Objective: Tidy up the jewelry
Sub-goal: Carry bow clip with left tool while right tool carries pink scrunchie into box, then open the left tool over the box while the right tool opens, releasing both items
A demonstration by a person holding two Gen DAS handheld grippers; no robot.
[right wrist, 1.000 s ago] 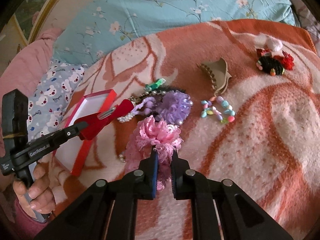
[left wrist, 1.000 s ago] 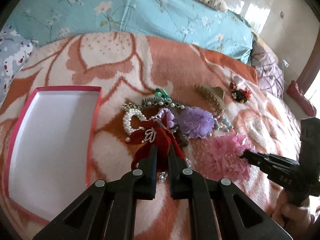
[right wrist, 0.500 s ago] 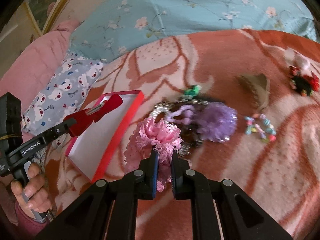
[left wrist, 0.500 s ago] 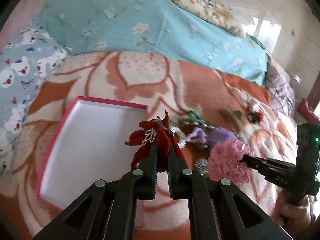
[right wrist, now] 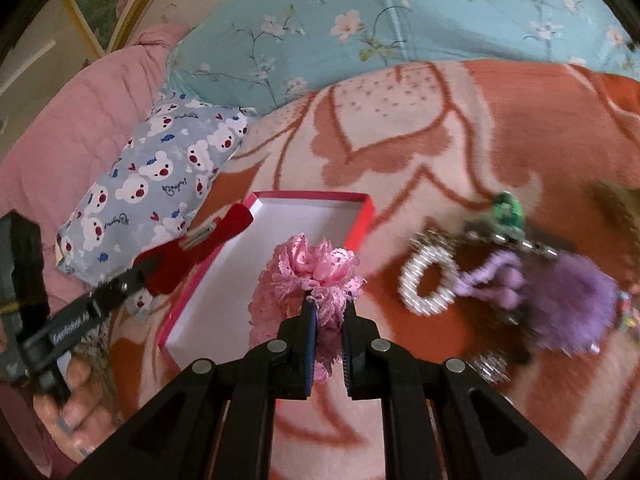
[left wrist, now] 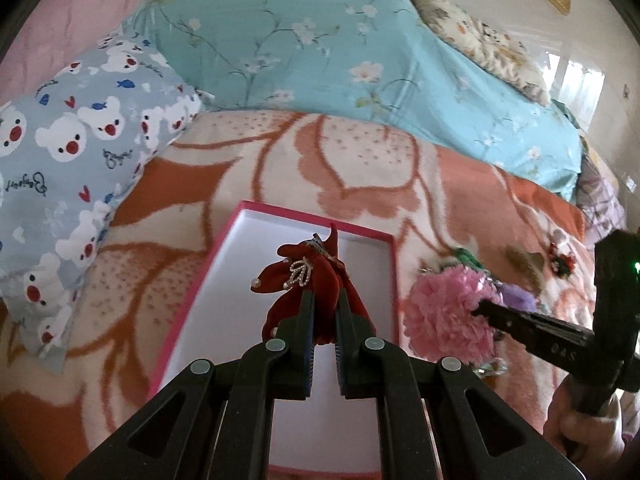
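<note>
1. Carrying two pieces toward the box (left wrist: pixel 236 240) on the bed: left hand-held gripper (left wrist: pixel 323 300) pinching a red bow (left wrist: pixel 308 280) between narrow jaws, hanging above the white floor of the box.
2. Right hand-held gripper (right wrist: pixel 329 308) clamping a pink flower (right wrist: pixel 308 276) in the same narrow way, hovering near the box's right wall, seemingly not yet over the inside (hard to judge through the fisheye).
3. Judging the step as transport and drop: nothing lying inside the box so far as visible.
4. Next, probably lowering the bow toward the box floor and opening the jaws, then bringing the flower over the rim; soft fabric possibly snagging on the finger ridges.
5. Waiting on the blanket (right wrist: pixel 400 120), well to the right of the box: pearl ring (right wrist: pixel 430 284), purple pom (right wrist: pixel 568 308), green clip (right wrist: pixel 507 210).
6. Hard to make out: that pile smeared by motion blur, its darker pieces unidentifiable; near end of the box hidden behind the gripper bodies; clasp side of the flower out of sight.
</note>
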